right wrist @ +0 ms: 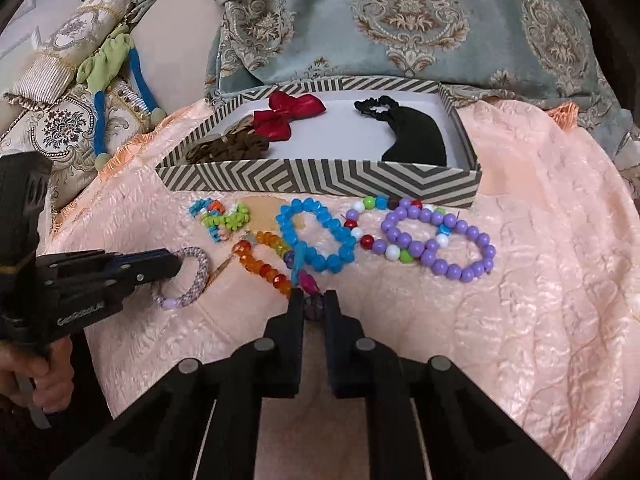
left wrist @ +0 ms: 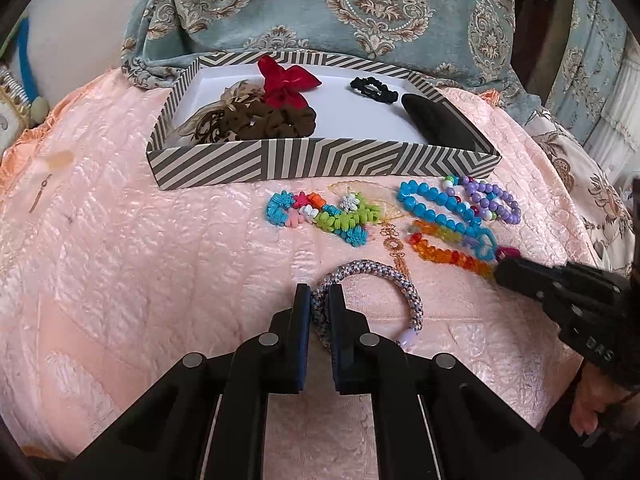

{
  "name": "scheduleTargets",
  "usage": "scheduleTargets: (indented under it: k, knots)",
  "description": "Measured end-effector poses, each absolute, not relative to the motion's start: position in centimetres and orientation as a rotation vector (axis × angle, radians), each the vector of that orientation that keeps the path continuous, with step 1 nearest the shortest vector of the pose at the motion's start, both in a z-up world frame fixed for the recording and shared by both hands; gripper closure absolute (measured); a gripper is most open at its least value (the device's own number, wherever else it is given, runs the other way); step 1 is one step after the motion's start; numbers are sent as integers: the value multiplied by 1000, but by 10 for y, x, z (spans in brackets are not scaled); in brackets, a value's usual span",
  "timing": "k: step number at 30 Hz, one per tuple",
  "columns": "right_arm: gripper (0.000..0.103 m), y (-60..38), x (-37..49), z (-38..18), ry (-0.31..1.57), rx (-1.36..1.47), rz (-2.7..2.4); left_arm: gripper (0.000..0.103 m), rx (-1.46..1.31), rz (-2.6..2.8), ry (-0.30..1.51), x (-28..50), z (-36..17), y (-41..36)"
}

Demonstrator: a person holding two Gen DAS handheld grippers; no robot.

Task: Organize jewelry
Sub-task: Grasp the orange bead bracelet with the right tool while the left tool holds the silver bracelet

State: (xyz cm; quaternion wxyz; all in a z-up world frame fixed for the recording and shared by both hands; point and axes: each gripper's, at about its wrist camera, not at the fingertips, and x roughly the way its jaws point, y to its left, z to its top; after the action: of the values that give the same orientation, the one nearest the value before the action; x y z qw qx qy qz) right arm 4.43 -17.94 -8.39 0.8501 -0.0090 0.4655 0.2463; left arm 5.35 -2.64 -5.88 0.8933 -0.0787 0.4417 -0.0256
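My left gripper (left wrist: 319, 294) is shut on a grey-lilac braided bracelet (left wrist: 376, 276) lying on the pink quilt; it also shows in the right wrist view (right wrist: 188, 276), with the left gripper (right wrist: 176, 268) at its left side. My right gripper (right wrist: 313, 300) is shut on the dark bead end of an orange faceted-bead bracelet (right wrist: 264, 268), which also shows in the left wrist view (left wrist: 448, 252), as does the right gripper (left wrist: 502, 266). Blue (right wrist: 316, 236) and purple (right wrist: 440, 240) bead bracelets and a multicolour flower bracelet (left wrist: 324, 216) lie before the striped box (left wrist: 320, 160).
The box holds a red bow (left wrist: 286, 80), brown scrunchies (left wrist: 260, 118), a black scrunchie (left wrist: 374, 88) and a black pouch (left wrist: 440, 120). A gold fan earring (left wrist: 380, 208) lies among the bracelets. Patterned cushions (right wrist: 400, 12) stand behind the box. The quilt's edge falls away at left and right.
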Motion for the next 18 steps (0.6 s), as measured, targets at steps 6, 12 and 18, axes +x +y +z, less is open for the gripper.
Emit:
scheduleTargets:
  k: [6, 12, 18]
  knots:
    - [93, -193, 27, -81, 988, 69, 497, 103, -164, -53, 917, 54, -59, -26]
    - [80, -188, 38, -90, 999, 69, 478, 103, -156, -53, 918, 53, -59, -26]
    - [80, -189, 48, -94, 986, 94, 457, 103, -140, -49, 917, 54, -60, -29]
